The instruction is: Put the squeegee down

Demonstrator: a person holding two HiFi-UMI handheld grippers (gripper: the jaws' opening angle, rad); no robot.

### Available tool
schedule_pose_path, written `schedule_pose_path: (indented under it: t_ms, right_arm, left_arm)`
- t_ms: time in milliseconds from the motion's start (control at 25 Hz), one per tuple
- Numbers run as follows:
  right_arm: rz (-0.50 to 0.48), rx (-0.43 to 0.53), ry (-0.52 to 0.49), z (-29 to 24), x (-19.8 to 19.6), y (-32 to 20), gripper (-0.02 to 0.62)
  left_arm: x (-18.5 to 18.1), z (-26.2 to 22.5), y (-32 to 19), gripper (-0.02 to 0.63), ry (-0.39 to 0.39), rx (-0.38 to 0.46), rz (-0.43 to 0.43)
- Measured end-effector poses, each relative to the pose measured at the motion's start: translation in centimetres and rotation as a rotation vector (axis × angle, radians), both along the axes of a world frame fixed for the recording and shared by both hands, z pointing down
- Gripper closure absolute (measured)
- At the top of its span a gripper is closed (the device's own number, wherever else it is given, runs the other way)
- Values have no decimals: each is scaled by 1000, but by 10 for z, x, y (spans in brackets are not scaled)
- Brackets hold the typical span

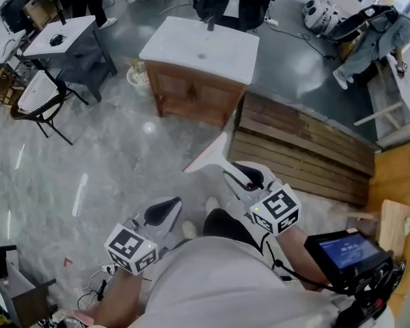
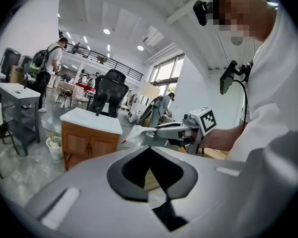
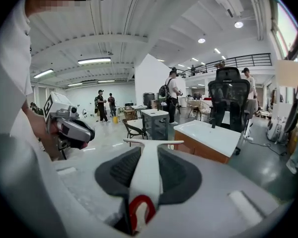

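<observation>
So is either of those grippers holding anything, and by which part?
The right gripper holds the squeegee by its handle. The left gripper is empty.

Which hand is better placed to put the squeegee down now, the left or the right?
Right. The right gripper is already shut on the squeegee, whose blade points ahead toward the white-topped cabinet. The left gripper has nothing between its jaws.
</observation>
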State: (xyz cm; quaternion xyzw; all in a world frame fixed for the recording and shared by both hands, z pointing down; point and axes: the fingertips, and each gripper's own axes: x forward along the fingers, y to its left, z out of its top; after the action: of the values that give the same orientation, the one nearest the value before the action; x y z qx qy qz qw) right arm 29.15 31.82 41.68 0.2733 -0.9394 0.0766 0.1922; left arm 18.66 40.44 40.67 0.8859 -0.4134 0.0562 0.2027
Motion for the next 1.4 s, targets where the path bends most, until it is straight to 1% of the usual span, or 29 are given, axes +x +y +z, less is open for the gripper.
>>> schedule_pose_path:
  t_ms: [160, 360, 640, 800, 920, 1200, 1320, 1400]
  right_arm:
    - [-48, -12, 12, 3, -39, -42, 483]
    - [-97, -7, 11, 8, -81, -110, 483]
    - [-161, 29, 22, 2, -132, -213, 483]
    - [-182, 33, 17, 4, -151, -268, 483]
    - [-197, 22, 19, 10, -162, -298, 483]
    - [-189, -18, 49, 30, -196, -347, 483]
    - [-159, -18, 67, 38, -213, -369, 483]
    - [-121, -11, 77, 40, -227, -383, 483]
  left_arm:
    - [-28, 2, -31, 601, 13, -19, -40]
    - [-65, 6, -89, 600, -17, -45, -86]
    - [-92, -6, -193, 601, -58, -52, -71]
    - [-104, -11, -253, 601, -73, -45, -70]
    - [-112, -13, -287, 600, -84, -35, -77]
    - [-146, -12, -335, 600, -32, -39, -83]
    - [-172, -7, -358, 601, -18, -35, -67]
    - [-195, -4, -372, 600, -9, -27, -46]
